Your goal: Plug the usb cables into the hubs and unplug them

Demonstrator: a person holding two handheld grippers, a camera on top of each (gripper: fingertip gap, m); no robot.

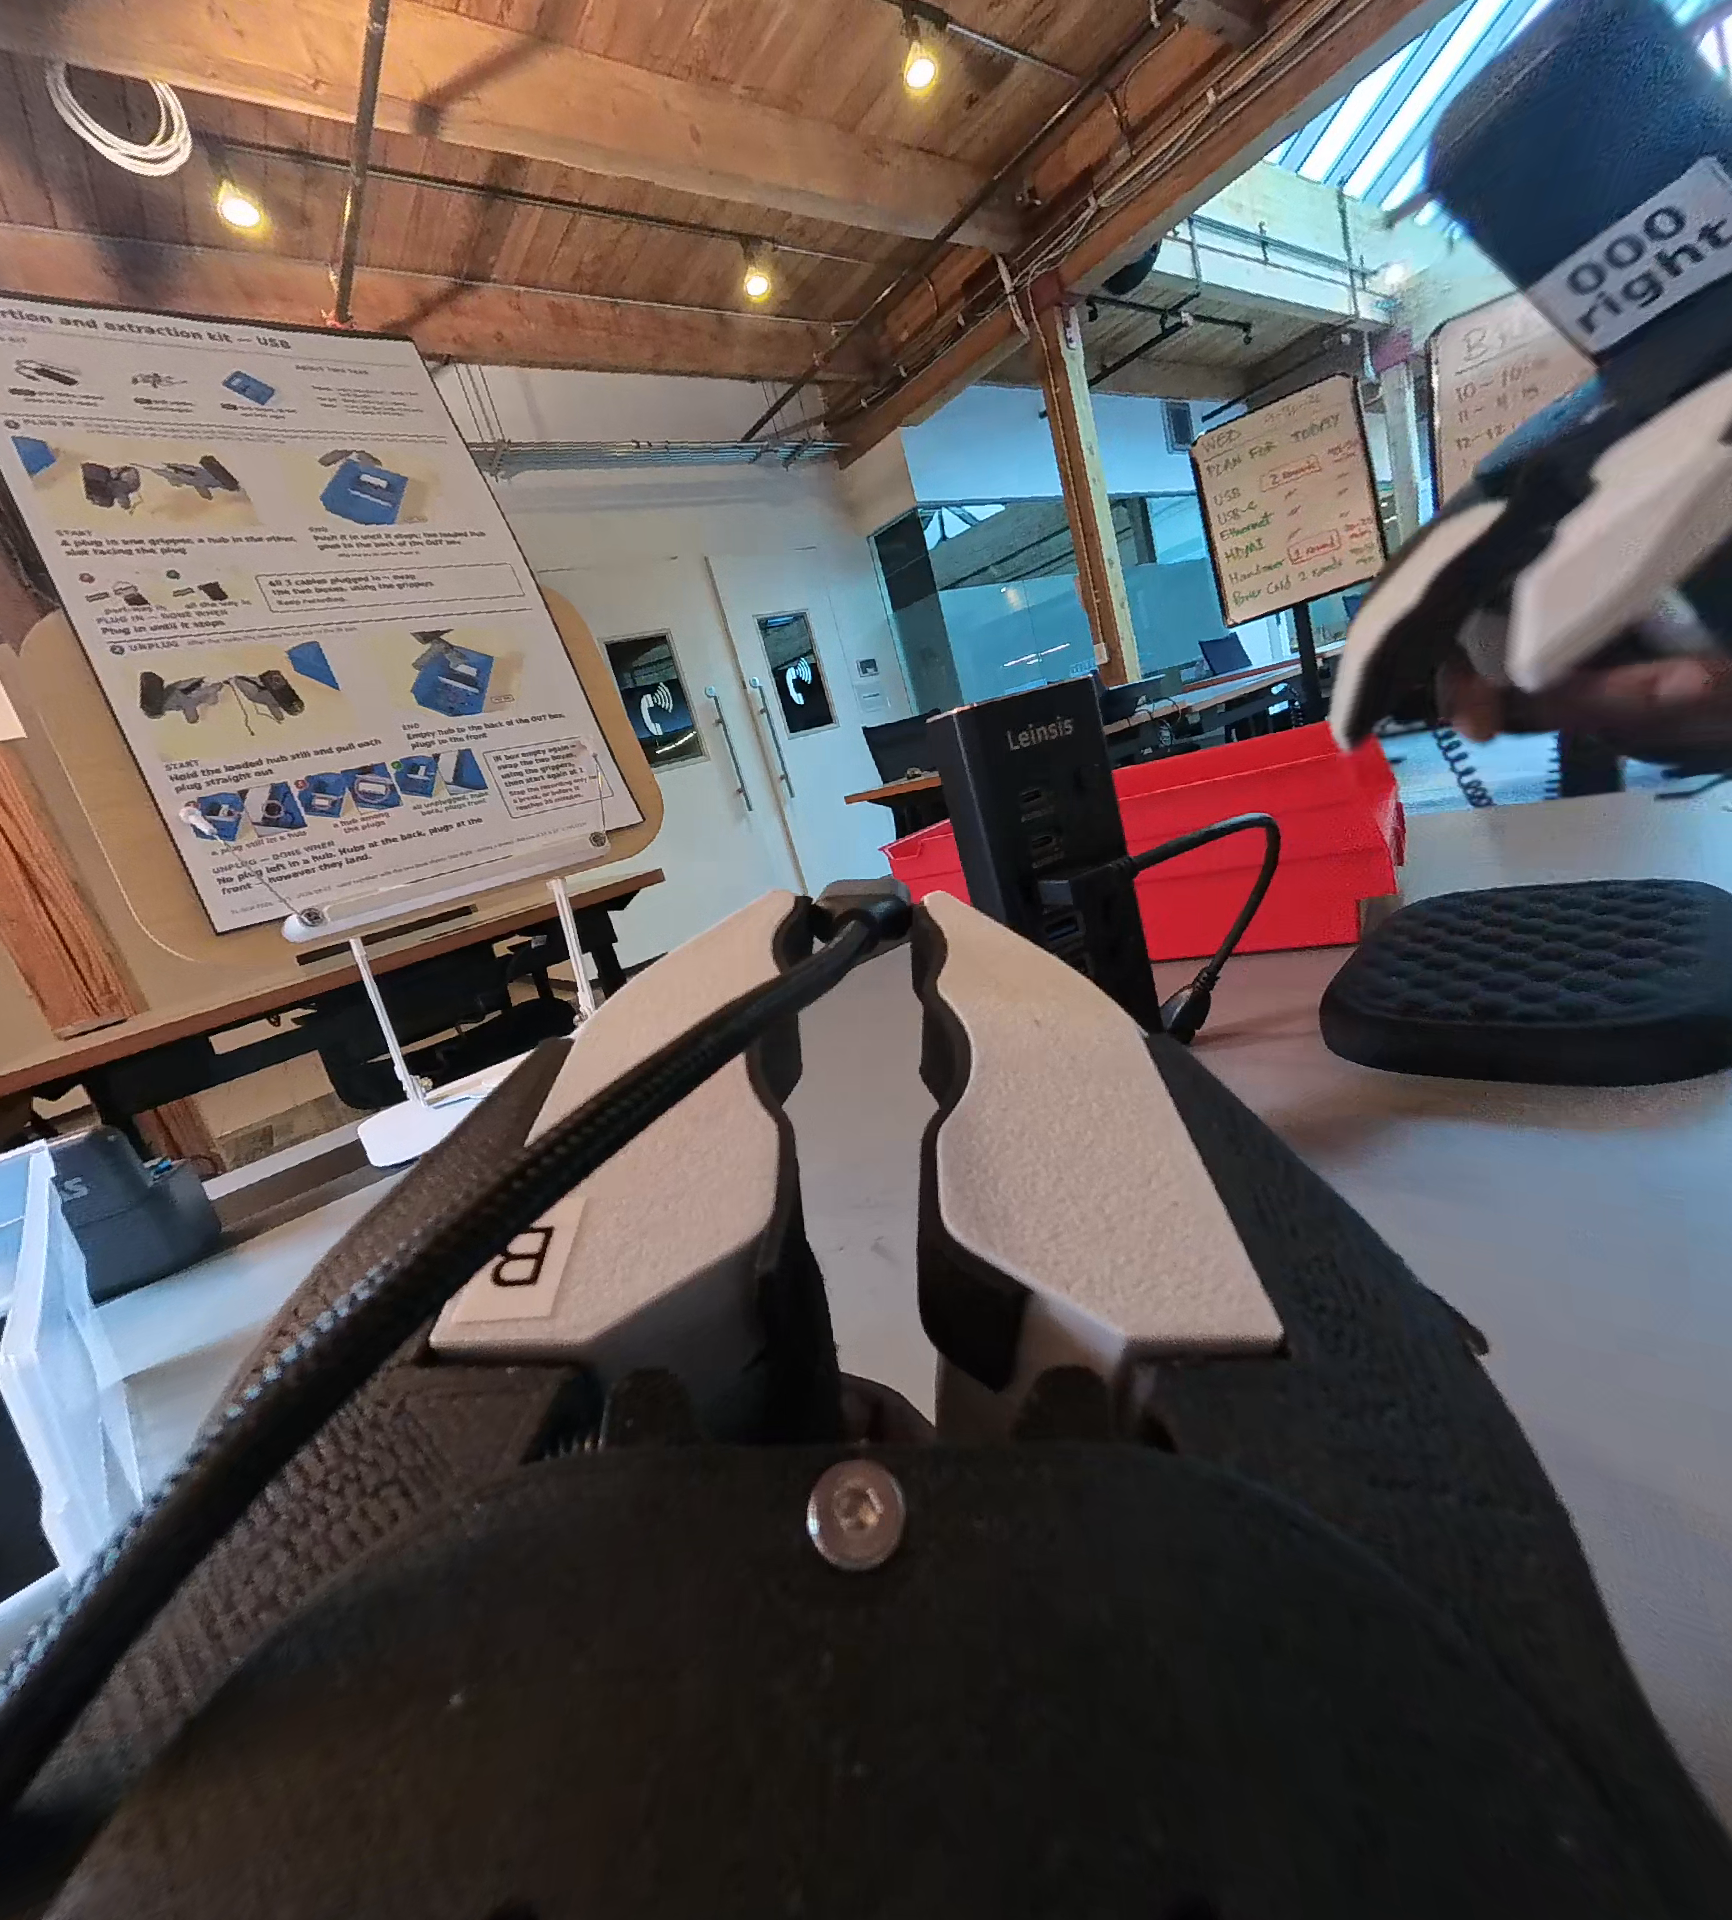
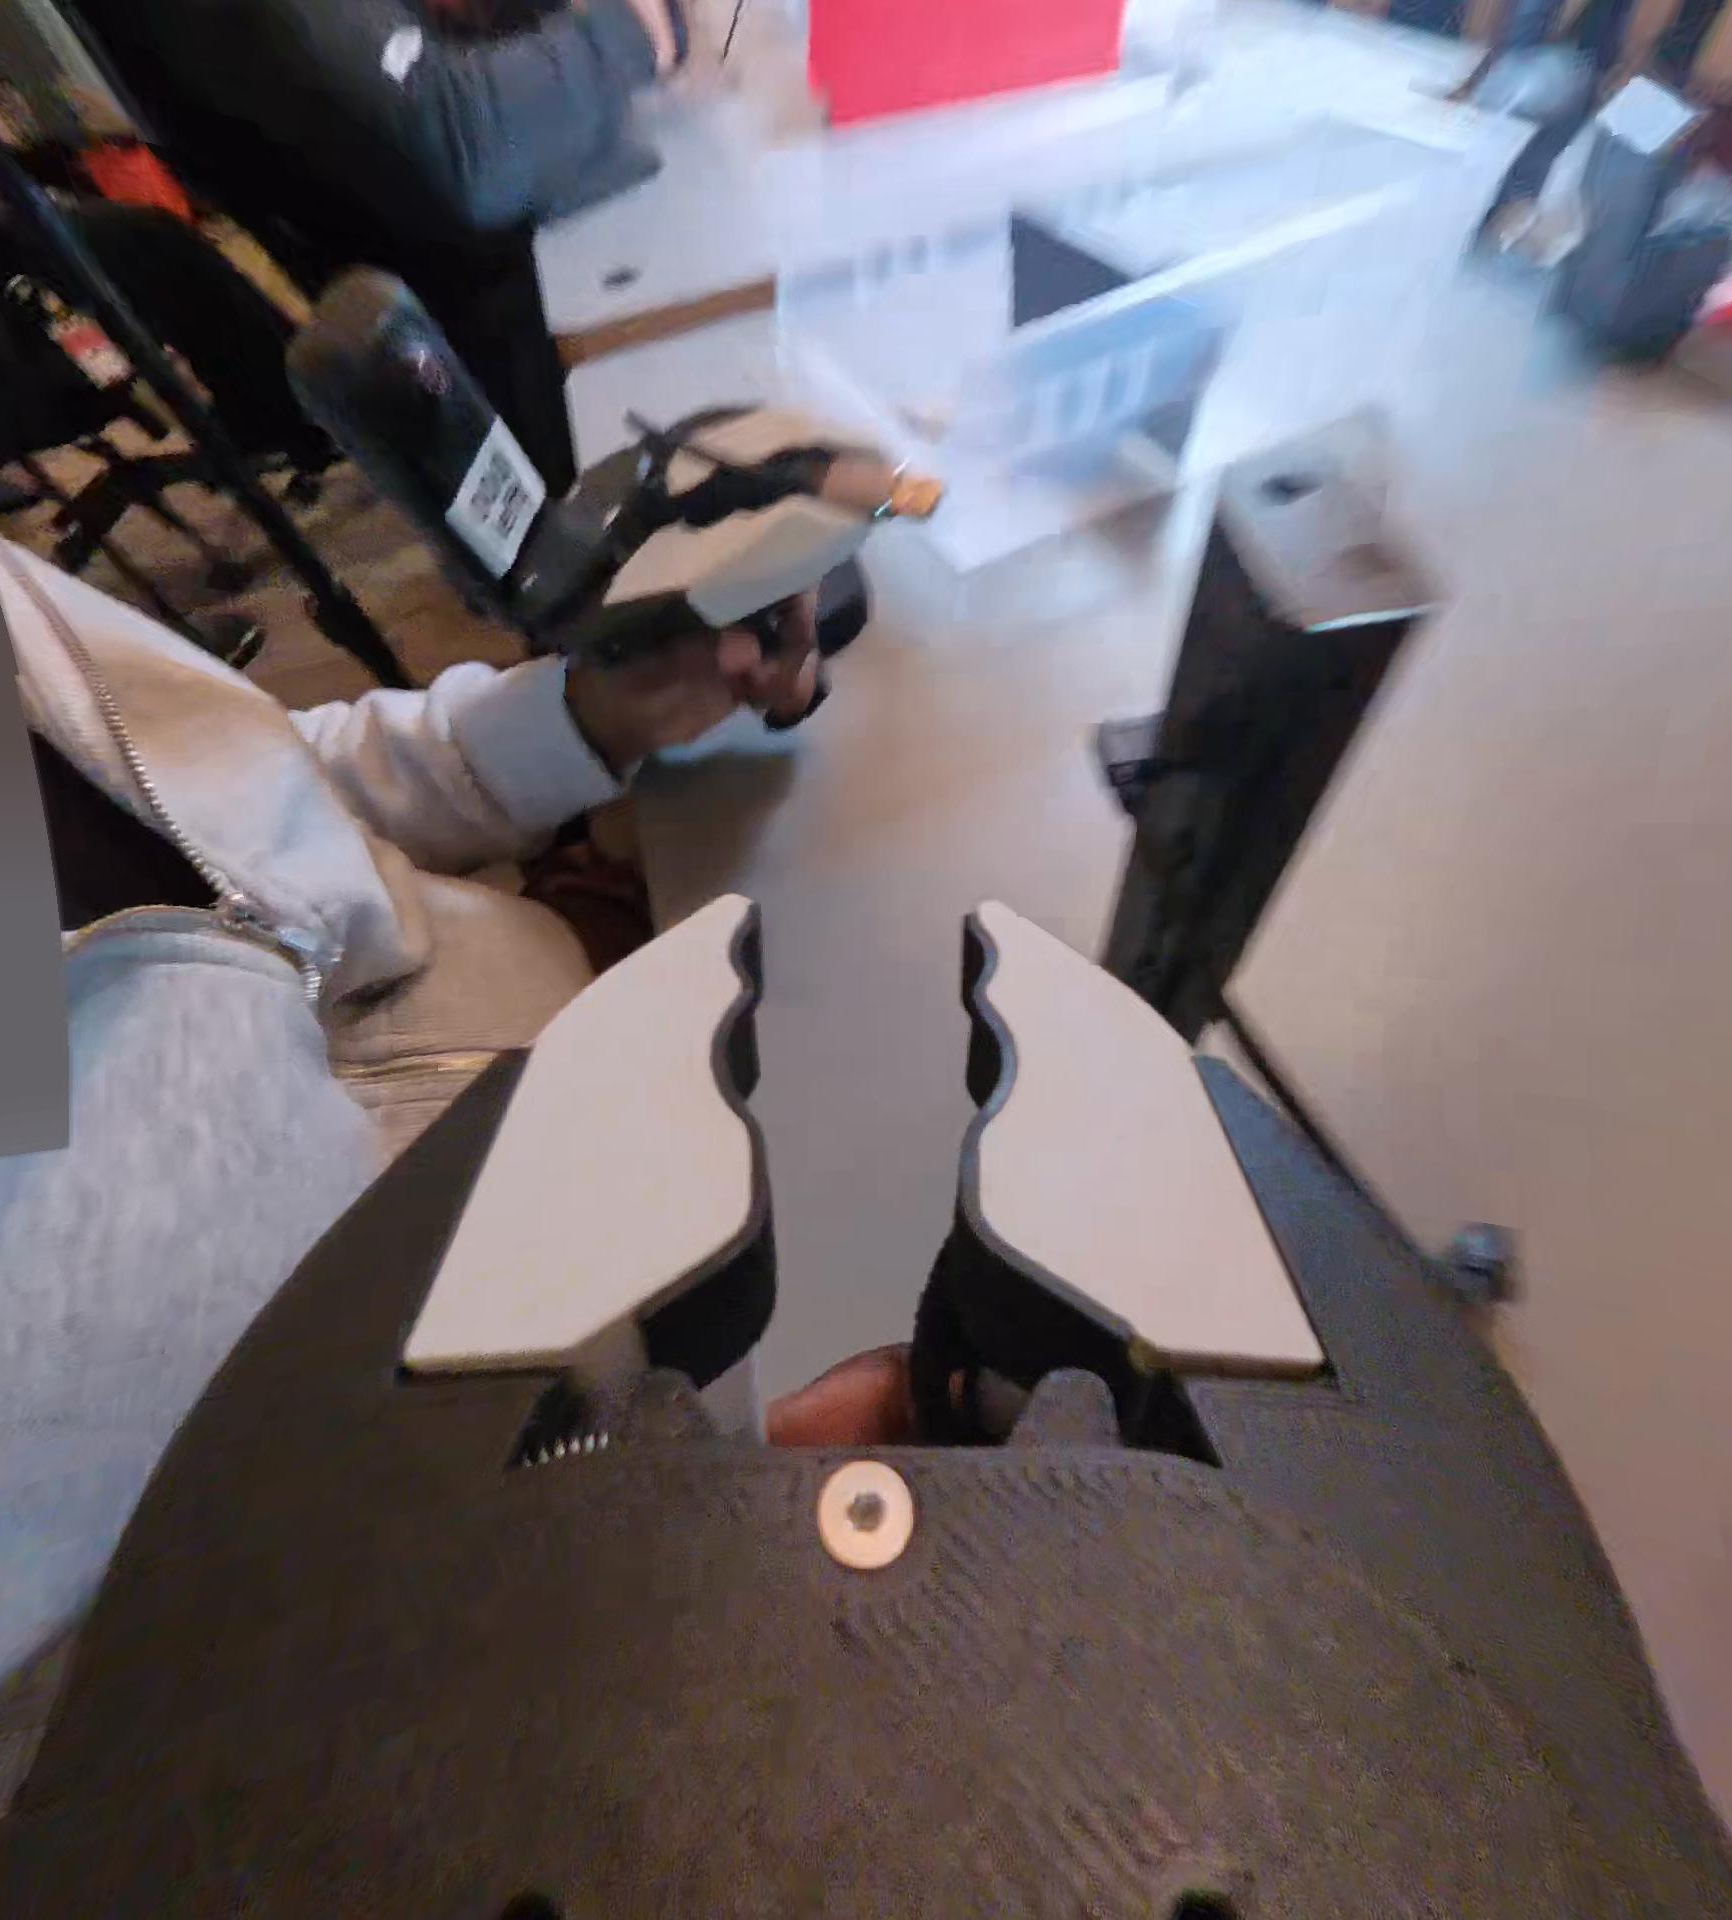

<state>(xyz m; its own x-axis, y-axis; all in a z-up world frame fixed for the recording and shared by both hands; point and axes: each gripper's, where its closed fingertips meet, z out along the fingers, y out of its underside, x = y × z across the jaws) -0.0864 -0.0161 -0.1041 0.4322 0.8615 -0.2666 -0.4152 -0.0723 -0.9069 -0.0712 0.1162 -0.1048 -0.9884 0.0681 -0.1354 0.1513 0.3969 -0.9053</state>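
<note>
On the pale worktop (image 1: 1568, 1299), just beyond the tips of the left claw (image 1: 857, 914), a black hub (image 1: 1033, 821) stands upright on its end; the left claw is pressed nearly together on a braided black cable (image 1: 571, 1153), pinching it at the fingertips with the hub right behind, though whether the cable's plug touches the hub is hidden by the fingers; the cable runs back from the tips over the left finger and off the lower left edge. A second, thinner black cable (image 1: 1246, 894) is plugged into the hub's side, arcs up to the right of the hub and drops to the worktop, its free plug lying beside the hub's base. Behind the hub sits a red tray (image 1: 1288, 831); right of the hub lies a black textured pad (image 1: 1548, 977); far left of the hub an instruction board (image 1: 270, 603) leans on a white stand.

The right claw (image 2: 862, 935) is spread apart and holds nothing; it hangs above the worktop with the hub (image 2: 1246, 748) ahead of it to the right, well clear of its fingers; that view is heavily blurred. In the left wrist view the right claw (image 1: 1527, 623) appears high to the right of the hub, above the pad.
</note>
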